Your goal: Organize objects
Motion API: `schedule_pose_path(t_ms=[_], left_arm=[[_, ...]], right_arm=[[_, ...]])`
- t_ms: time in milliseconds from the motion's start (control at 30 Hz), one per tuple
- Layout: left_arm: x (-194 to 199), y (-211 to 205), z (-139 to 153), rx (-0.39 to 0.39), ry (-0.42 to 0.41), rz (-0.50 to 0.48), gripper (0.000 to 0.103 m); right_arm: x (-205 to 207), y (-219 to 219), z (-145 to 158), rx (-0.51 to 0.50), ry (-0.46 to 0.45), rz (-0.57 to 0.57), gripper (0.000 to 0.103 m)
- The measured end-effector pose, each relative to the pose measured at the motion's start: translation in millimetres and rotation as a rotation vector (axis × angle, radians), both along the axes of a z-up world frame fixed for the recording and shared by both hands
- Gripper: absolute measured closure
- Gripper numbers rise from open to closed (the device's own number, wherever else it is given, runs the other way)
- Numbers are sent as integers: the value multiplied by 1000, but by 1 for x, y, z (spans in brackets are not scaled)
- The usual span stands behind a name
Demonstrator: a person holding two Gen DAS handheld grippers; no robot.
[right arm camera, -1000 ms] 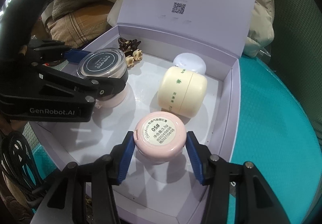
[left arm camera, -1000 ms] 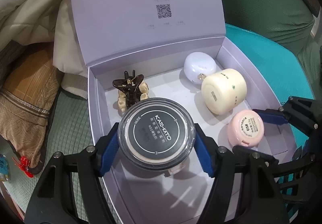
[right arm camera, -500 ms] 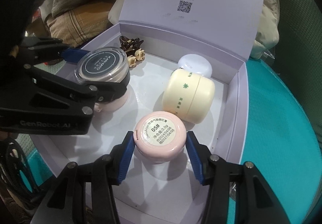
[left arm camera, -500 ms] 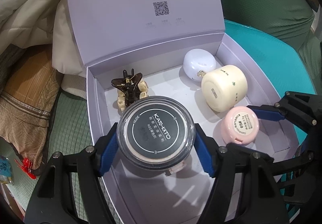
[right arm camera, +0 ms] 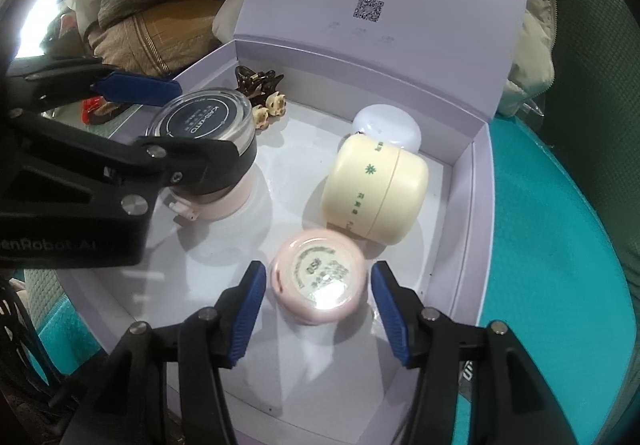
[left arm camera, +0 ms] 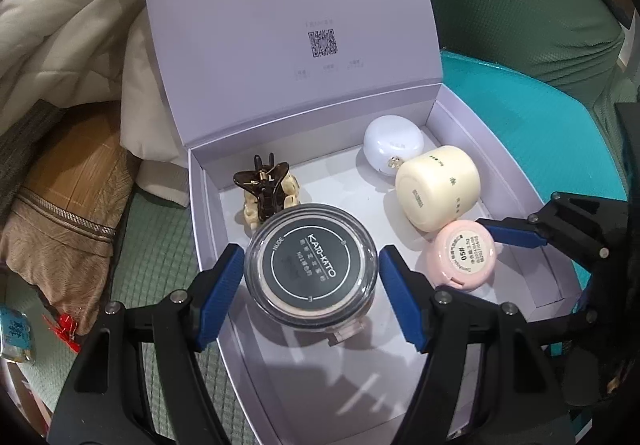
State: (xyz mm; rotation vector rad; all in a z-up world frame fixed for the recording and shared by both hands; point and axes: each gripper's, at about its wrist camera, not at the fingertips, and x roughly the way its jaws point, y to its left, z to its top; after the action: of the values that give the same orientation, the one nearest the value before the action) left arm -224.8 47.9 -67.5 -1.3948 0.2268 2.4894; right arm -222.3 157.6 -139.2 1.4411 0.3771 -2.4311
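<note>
Right tongs (right arm camera: 318, 299) opening, pads now clear of pink jar (right arm camera: 318, 281) resting in box (right arm camera: 466, 205): placed. Left tongs (left arm camera: 312, 281) part-open, grazing powder jar (left arm camera: 312, 265).

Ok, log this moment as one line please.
left tongs: apart around black-lid jar | right tongs: opening, clear of pink compact | both items in lavender box

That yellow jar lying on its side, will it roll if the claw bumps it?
Probably. The yellow jar lies on its rounded side on the box floor, so a nudge could roll it. Its surface looks smooth, so likely slippery.
</note>
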Motion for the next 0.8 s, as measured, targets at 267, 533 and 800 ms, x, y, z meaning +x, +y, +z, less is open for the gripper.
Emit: schedule_pose_path(t_ms=[267, 533, 800], left_arm=[[15, 6, 11, -5, -3, 19, 35], [22, -53, 28, 1, 19, 34, 34], [11, -52, 26, 9, 45, 43, 34]], right_arm=[[11, 0, 14, -8, 25, -20, 43], [20, 4, 31, -18, 59, -51, 43], [31, 10, 52, -34, 92, -71, 43]])
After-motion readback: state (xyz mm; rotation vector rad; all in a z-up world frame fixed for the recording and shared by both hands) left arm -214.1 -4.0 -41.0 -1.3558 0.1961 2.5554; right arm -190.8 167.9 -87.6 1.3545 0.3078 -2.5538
